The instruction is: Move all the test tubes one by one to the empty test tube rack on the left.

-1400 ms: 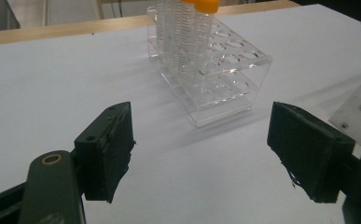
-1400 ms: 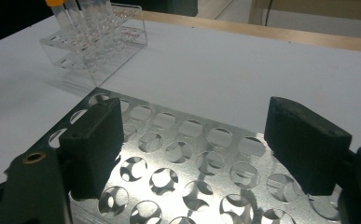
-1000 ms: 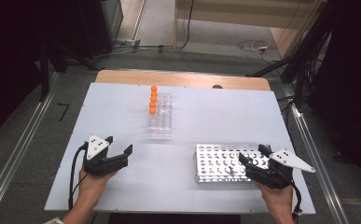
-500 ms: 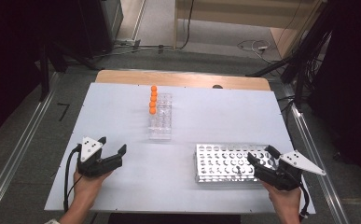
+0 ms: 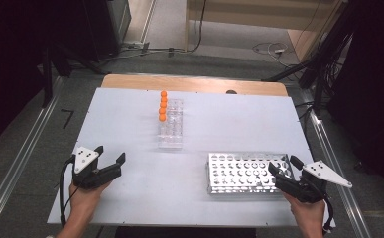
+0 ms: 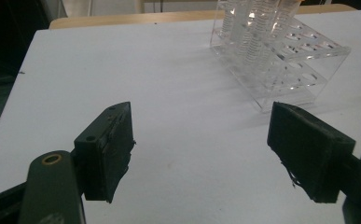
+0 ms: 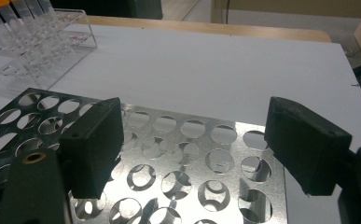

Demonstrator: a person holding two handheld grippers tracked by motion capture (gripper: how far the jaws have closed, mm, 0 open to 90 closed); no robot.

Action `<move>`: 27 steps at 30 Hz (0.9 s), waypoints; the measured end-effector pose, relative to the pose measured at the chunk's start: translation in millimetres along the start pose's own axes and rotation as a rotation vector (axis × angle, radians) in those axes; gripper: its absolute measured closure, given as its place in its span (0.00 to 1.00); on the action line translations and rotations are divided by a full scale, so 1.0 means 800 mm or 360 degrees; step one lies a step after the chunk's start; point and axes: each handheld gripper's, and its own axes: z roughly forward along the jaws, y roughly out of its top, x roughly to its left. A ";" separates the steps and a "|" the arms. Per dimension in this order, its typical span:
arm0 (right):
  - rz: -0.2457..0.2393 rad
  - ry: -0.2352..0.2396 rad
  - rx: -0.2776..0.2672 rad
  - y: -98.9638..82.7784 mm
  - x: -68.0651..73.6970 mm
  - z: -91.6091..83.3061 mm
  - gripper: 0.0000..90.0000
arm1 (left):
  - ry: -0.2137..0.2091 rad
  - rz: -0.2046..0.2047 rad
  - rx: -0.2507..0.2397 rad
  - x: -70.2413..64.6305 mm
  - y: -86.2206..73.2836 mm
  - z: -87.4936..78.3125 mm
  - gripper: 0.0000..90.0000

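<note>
A clear plastic tube rack [image 5: 171, 126] stands mid-table, and several orange-capped tubes [image 5: 162, 106] fill its far left column. A perforated metal rack [image 5: 244, 172] lies at the front right with its holes bare. My left gripper [image 5: 111, 153] rests near the front left edge, open, nothing between its jaws; the clear rack [image 6: 281, 51] lies ahead of it to the right. My right gripper [image 5: 285, 165] hovers open at the metal rack's right end, the metal rack [image 7: 169, 158] under its jaws, the tubes [image 7: 10, 18] far left.
The white table [image 5: 229, 124] has a wooden strip [image 5: 194, 84] along its far edge. Metal rails [image 5: 21, 158] run along both sides, and cables lie on the floor beyond. A dark spot [image 5: 231, 91] sits on the far edge.
The left hand slid slightly toward the front left. The right gripper shifted a little to the right along the metal rack's end. Both stay open.
</note>
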 end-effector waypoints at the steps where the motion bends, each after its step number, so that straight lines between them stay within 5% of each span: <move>1: 0.0001 -0.0009 0.0002 0.000 -0.001 0.000 0.20 | 0.0004 0.0001 0.0003 0.001 -0.001 -0.001 0.26; 27: 0.0047 -0.0077 -0.0007 -0.008 -0.025 -0.014 0.20 | 0.0076 -0.0050 0.0028 0.027 -0.011 -0.009 0.26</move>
